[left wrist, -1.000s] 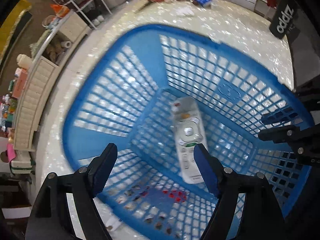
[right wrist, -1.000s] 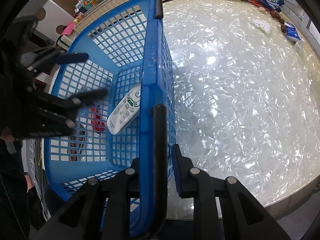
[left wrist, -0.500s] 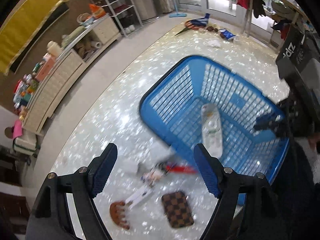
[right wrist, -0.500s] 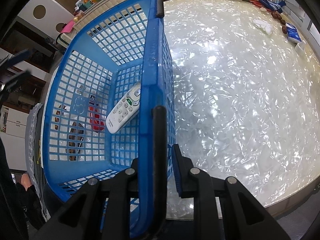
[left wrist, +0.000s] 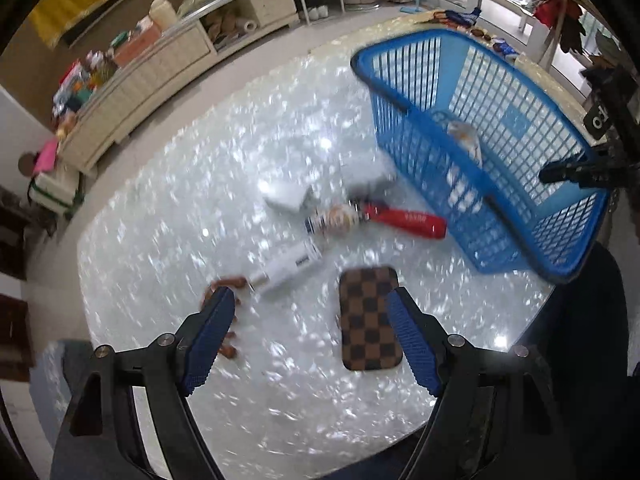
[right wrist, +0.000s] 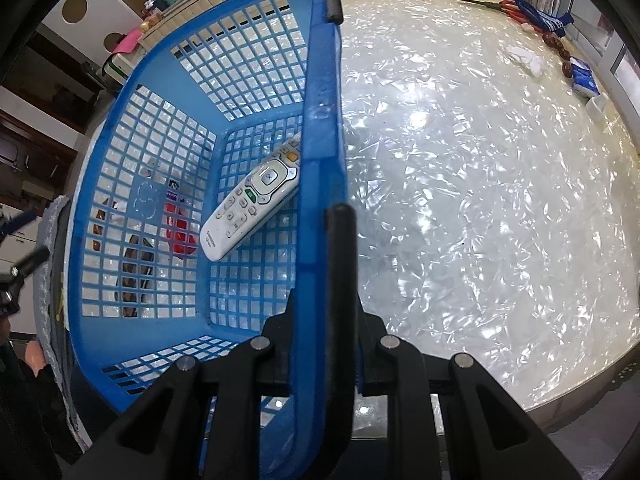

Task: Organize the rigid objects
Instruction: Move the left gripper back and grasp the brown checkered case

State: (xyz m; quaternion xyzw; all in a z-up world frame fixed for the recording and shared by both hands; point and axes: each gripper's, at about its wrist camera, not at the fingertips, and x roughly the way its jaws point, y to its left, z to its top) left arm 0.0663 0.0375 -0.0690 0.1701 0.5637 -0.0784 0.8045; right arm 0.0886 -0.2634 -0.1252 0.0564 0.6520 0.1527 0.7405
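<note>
Checkered case [left wrist: 370, 318] was seen lengthwise just ahead of the left gripper [left wrist: 308, 336], jaws released; right gripper [right wrist: 324, 312] clenched on the basket [right wrist: 320, 120] rim.

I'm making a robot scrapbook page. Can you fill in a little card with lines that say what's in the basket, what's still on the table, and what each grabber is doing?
In the basket: white remote, lying flat on the basket floor
Still on the table: checkered case, red bottle, white tube, brown claw clip
Left gripper: jaws open, empty, above the table near the checkered case
Right gripper: jaws shut on the basket rim
Table far edge: scissors, blue packet
</note>
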